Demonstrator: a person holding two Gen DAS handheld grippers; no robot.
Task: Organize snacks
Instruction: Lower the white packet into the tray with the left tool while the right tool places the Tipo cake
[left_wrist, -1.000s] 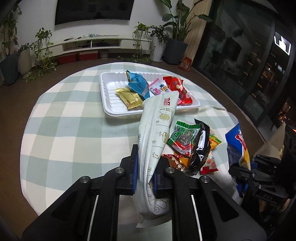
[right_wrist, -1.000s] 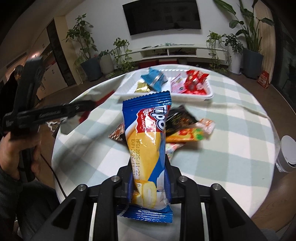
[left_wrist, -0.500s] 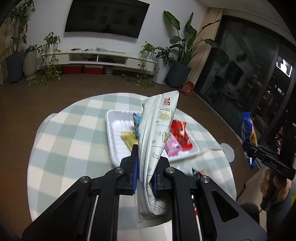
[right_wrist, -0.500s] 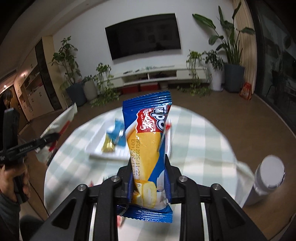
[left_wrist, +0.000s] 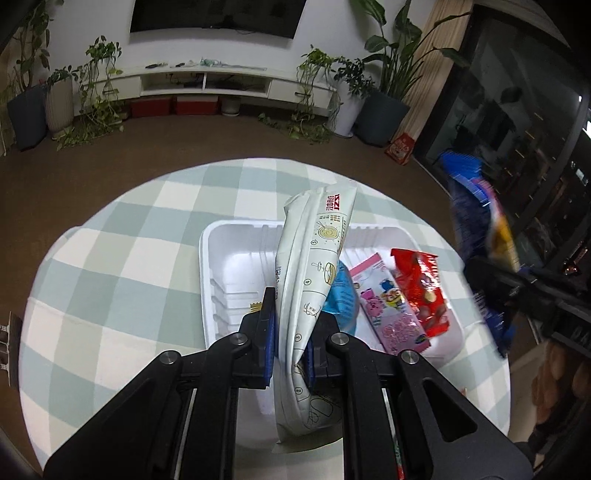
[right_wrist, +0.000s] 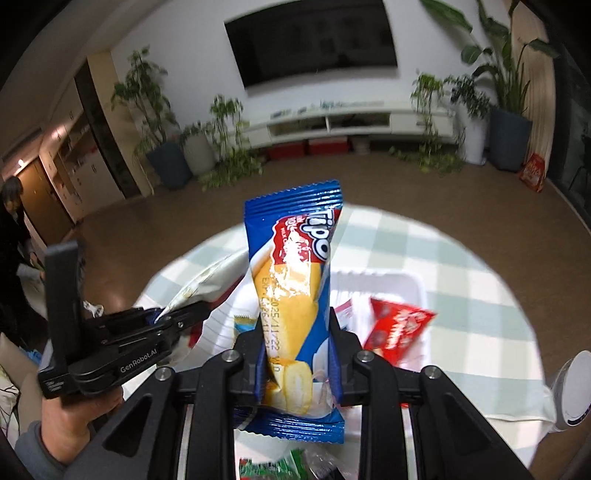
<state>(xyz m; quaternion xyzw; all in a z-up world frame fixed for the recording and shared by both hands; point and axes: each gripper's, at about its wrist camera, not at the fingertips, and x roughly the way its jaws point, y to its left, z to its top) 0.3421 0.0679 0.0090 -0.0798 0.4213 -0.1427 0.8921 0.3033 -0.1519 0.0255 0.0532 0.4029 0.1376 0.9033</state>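
Observation:
My left gripper (left_wrist: 290, 330) is shut on a long white snack packet (left_wrist: 314, 266) and holds it above the white tray (left_wrist: 236, 258). The tray holds a blue packet (left_wrist: 345, 295), a pink packet (left_wrist: 388, 306) and a red packet (left_wrist: 423, 291). My right gripper (right_wrist: 297, 349) is shut on a blue and yellow Tipo packet (right_wrist: 295, 280), held upright above the tray (right_wrist: 410, 288). The left gripper (right_wrist: 147, 332) with its white packet (right_wrist: 203, 284) shows at the left of the right wrist view. The Tipo packet (left_wrist: 476, 221) shows blurred at the right of the left wrist view.
The round table (left_wrist: 122, 266) has a green and white checked cloth. A green packet (right_wrist: 273, 465) lies near the table's front edge. A white cylinder (right_wrist: 572, 391) stands beside the table at right. Plants and a TV shelf (left_wrist: 207, 79) line the far wall.
Both grippers have moved forward and tilted down over the tray, each still holding its packet. The tray now lies right below them.

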